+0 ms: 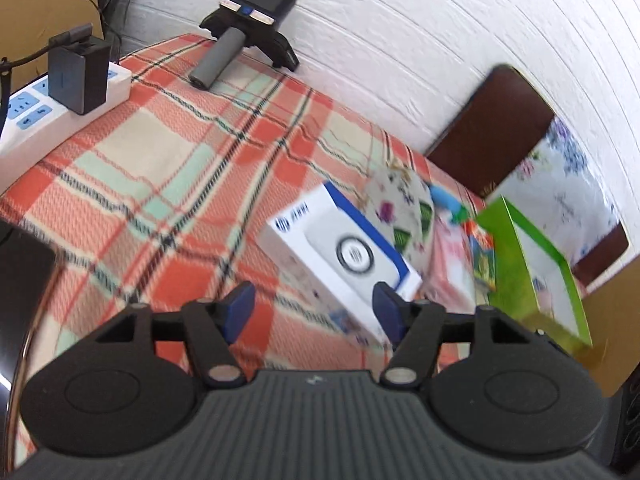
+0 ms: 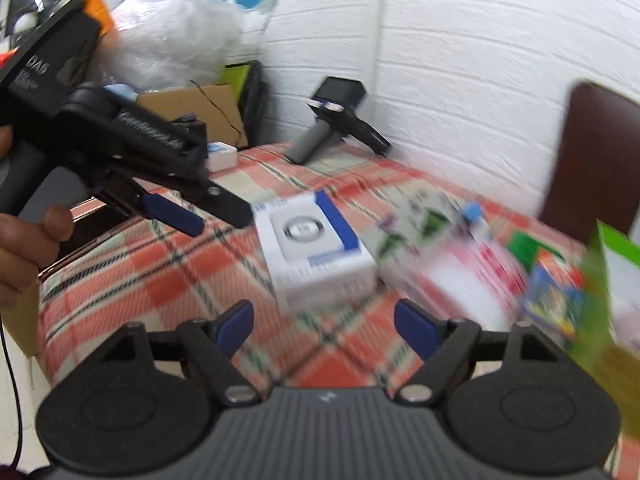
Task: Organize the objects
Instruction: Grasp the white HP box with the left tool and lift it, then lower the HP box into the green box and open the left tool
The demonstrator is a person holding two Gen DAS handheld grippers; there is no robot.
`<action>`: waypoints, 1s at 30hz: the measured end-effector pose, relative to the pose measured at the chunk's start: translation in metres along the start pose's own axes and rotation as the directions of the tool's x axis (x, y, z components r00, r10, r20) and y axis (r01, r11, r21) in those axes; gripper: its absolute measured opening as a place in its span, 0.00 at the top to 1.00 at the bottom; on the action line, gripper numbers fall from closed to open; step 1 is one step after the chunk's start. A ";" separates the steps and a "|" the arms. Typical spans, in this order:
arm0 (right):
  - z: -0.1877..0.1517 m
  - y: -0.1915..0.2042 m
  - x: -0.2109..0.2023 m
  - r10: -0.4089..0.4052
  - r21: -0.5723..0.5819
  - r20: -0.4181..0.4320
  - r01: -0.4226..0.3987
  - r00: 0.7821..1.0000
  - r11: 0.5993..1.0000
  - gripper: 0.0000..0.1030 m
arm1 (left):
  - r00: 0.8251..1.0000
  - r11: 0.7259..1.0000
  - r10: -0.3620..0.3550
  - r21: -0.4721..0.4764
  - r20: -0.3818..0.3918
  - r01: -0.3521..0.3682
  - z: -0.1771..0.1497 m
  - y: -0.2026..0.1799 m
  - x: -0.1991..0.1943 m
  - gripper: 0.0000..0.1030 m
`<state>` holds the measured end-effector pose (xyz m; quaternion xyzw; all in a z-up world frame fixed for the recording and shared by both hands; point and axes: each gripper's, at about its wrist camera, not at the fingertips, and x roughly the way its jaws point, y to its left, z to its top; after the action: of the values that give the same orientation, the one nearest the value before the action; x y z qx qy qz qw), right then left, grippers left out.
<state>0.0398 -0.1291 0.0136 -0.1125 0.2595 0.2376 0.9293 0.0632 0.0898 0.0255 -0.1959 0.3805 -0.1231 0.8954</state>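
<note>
A white and blue box (image 1: 340,256) lies on the plaid tablecloth (image 1: 160,184); it also shows in the right wrist view (image 2: 316,248). My left gripper (image 1: 314,312) is open and empty, just in front of the box. In the right wrist view the left gripper (image 2: 208,212) hovers left of the box. My right gripper (image 2: 324,326) is open and empty, a little short of the box. Right of the box lie a floral pouch (image 1: 400,204), a pink pack (image 1: 452,264), a small colourful pack (image 1: 484,260) and a green box (image 1: 532,268).
A white power strip (image 1: 40,116) with a black adapter (image 1: 78,76) sits at the table's left edge. A spare gripper device (image 1: 248,20) rests at the back by the white brick wall. A brown chair (image 1: 496,128) stands at the right. Cardboard and bags stand at the back left.
</note>
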 end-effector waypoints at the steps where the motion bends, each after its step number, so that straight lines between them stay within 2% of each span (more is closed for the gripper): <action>1: 0.004 0.004 0.007 0.000 -0.022 0.002 0.000 1.000 1.000 0.15 | 1.000 1.000 -0.008 -0.010 -0.003 0.008 0.003 0.002 0.005 0.34; 3: 0.010 0.008 0.025 -0.007 -0.072 -0.004 0.007 1.000 0.997 0.09 | 0.999 0.998 -0.033 -0.045 -0.024 0.032 0.008 0.006 0.014 0.34; 6: 0.015 0.012 0.050 -0.022 -0.123 -0.030 0.018 0.999 0.992 0.09 | 0.997 0.995 -0.063 -0.078 -0.051 0.058 0.008 0.009 0.026 0.34; 9: 0.017 0.011 0.072 -0.005 -0.134 -0.076 -0.005 0.997 0.991 0.09 | 0.995 0.994 -0.066 -0.097 -0.079 0.058 0.003 0.010 0.038 0.34; 11: 0.016 0.008 0.082 0.015 -0.107 -0.104 -0.027 0.994 0.994 0.12 | 0.994 0.992 -0.076 -0.111 -0.084 0.067 0.002 0.011 0.043 0.35; 12: 0.015 0.006 0.083 0.048 -0.058 -0.112 -0.055 0.993 0.997 0.19 | 0.994 0.992 -0.079 -0.105 -0.080 0.070 0.002 0.010 0.044 0.36; 13: 0.016 0.004 0.084 0.075 -0.011 -0.127 -0.077 0.989 0.997 0.20 | 0.994 0.993 -0.078 -0.096 -0.078 0.071 0.002 0.009 0.044 0.44; 15: 0.016 0.008 0.079 0.072 0.006 -0.129 -0.072 0.989 0.997 0.22 | 0.993 0.992 -0.091 -0.095 -0.081 0.083 0.002 0.008 0.044 0.48; 19: 0.015 0.009 0.059 0.054 0.043 -0.081 -0.051 0.995 0.998 0.24 | 0.994 0.993 -0.097 -0.070 -0.052 0.094 0.003 -0.004 0.026 0.53; 22: 0.022 0.002 0.041 0.022 0.045 -0.004 -0.022 1.000 0.999 0.24 | 0.994 0.994 -0.107 -0.007 -0.004 0.107 0.009 -0.026 0.010 0.53; 26: 0.030 -0.017 0.016 -0.071 0.040 0.076 0.068 0.995 0.997 0.24 | 0.990 0.987 -0.141 0.075 0.019 0.139 0.022 -0.069 0.009 0.53; 30: 0.026 -0.059 -0.010 -0.176 0.100 0.105 0.165 0.979 0.981 0.23 | 0.981 0.966 -0.196 0.166 -0.017 0.196 0.030 -0.125 0.029 0.53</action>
<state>0.0724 -0.1754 0.0459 -0.0785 0.2063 0.1509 0.9636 0.0958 -0.0250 0.0814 -0.1566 0.3478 -0.2425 0.8920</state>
